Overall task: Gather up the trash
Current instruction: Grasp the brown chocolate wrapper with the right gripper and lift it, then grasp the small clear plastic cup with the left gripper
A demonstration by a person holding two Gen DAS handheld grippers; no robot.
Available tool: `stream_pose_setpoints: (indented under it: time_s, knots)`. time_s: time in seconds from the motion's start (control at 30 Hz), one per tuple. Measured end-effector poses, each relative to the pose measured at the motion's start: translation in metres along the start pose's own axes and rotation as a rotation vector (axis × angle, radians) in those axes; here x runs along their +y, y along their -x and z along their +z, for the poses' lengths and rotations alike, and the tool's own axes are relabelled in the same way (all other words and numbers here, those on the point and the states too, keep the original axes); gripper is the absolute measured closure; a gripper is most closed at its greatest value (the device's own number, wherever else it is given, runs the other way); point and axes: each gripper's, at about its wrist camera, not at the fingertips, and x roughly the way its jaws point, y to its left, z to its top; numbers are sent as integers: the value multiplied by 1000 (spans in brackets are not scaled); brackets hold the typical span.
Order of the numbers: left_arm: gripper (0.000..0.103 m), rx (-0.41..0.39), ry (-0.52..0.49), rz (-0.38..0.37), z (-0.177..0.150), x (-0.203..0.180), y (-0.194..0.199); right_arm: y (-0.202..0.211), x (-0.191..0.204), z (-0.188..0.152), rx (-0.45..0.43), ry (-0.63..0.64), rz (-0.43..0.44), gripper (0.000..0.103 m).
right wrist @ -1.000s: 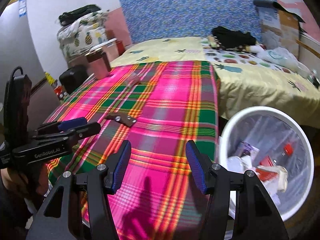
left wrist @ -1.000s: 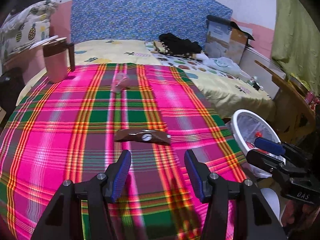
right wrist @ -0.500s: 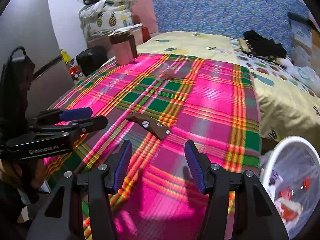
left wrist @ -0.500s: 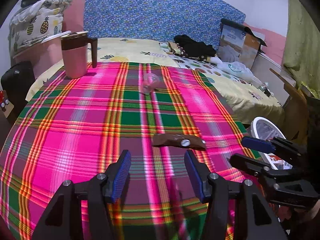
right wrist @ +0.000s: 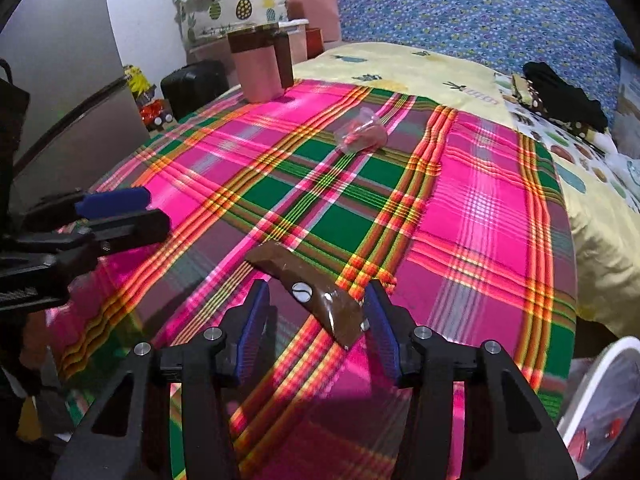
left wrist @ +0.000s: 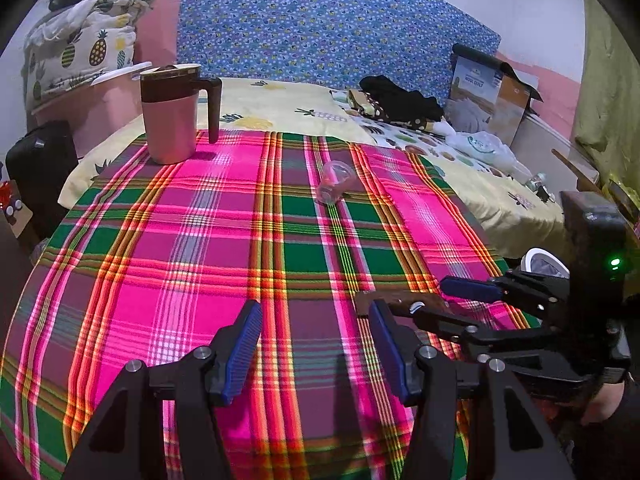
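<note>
A brown wrapper [right wrist: 308, 286] lies flat on the plaid tablecloth [right wrist: 480, 216]. My right gripper [right wrist: 318, 328] is open, low over the table, with the wrapper's near end between its blue pads. In the left wrist view the wrapper [left wrist: 400, 304] lies just right of my open, empty left gripper [left wrist: 316, 354], and the right gripper [left wrist: 460, 300] reaches over it. A clear plastic cup [left wrist: 334, 182] lies on its side farther back, also in the right wrist view [right wrist: 362, 134]. The white trash bin [right wrist: 600, 412] stands by the table's right edge.
A pink jug with a brown lid [left wrist: 174, 114] stands at the table's far left. Behind is a bed [left wrist: 280, 108] with black clothes [left wrist: 400, 98], a cardboard box [left wrist: 492, 92] and a plastic bag. A black case [right wrist: 192, 84] stands left of the table.
Both grippers have swung left and forward over the table. The right gripper has closed in on the brown wrapper, which now lies between its open fingers. The bin has slid to the right edge.
</note>
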Motion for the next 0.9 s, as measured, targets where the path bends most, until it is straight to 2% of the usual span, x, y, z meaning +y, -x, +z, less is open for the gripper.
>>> stream_pose_setpoints:
  time_s: [0.03,0.1,0.4,0.9]
  knots:
    - [48,0,0,-1,1,2,-1,-2,0,0,9,2,-2,57]
    - [48,0,2,-1,2,3,-2,-5,-1,-1,28,7,-6,67]
    - [48,-1,-11,-9,15,2,-9,8,-8,-6,-1,-70,3,82]
    - [48,22,-108,-25,51,-18,-51,30,-40,-12,-75,-209,-49,83]
